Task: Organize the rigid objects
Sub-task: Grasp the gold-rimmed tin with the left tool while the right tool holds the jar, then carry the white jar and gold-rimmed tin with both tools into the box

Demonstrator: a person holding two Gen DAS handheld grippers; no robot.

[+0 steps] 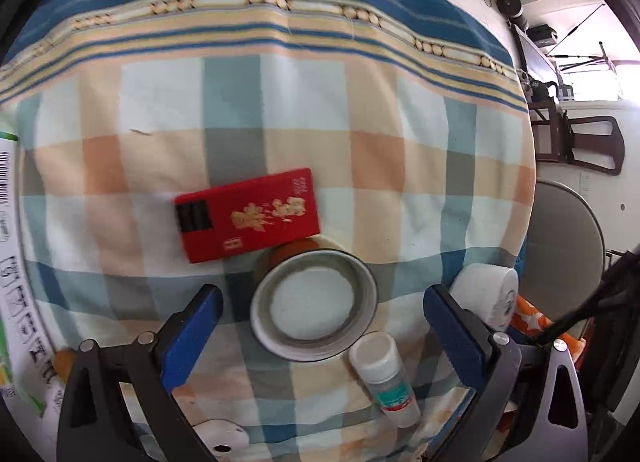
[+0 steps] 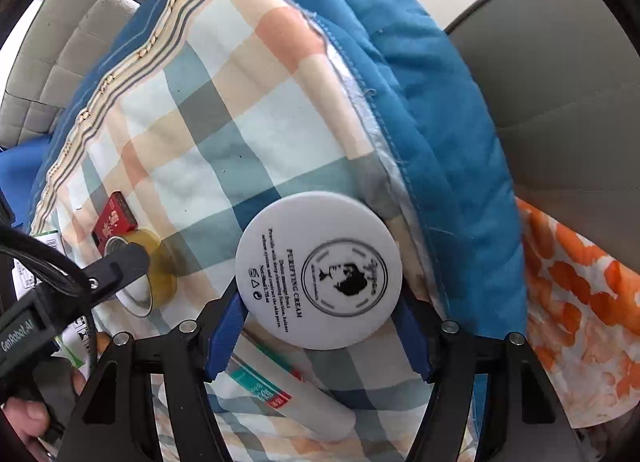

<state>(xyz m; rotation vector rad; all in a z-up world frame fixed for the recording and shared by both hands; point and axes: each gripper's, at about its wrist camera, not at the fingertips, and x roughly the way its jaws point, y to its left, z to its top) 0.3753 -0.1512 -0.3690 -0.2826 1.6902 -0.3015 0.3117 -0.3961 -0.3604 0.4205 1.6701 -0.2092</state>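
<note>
Right wrist view: the right gripper (image 2: 320, 326) has its blue fingers (image 2: 224, 336) closed against the two sides of a round white plastic cream jar (image 2: 319, 271), with the printed lid facing the camera.
Jar place: it sits near the right edge of the checked blue, peach and white blanket (image 2: 224, 142), just beside the blue quilted border (image 2: 432, 122).
Left wrist view: the left gripper (image 1: 322, 322) is spread wide and holds nothing; a roll of clear yellowish adhesive tape (image 1: 314, 308) lies flat on the blanket between its fingers, which do not touch it.
Other things: a flat red cardboard box with gold characters (image 1: 248, 214) touches the far side of the roll; a small clear bottle with a white cap (image 1: 386, 376) lies just beside the roll, toward the blanket's near edge.
Jar handling: I judge it stiff and rather light, but its wall is smooth and round, so it can slip or turn. Hold it across the widest part, with the pads flat on the side wall.
Tape handling: the ring is rigid and light. Take it across the outer rim, or with one finger inside the hole.
Support: the blanket is soft and wrinkled, so things set down may tilt.
</note>
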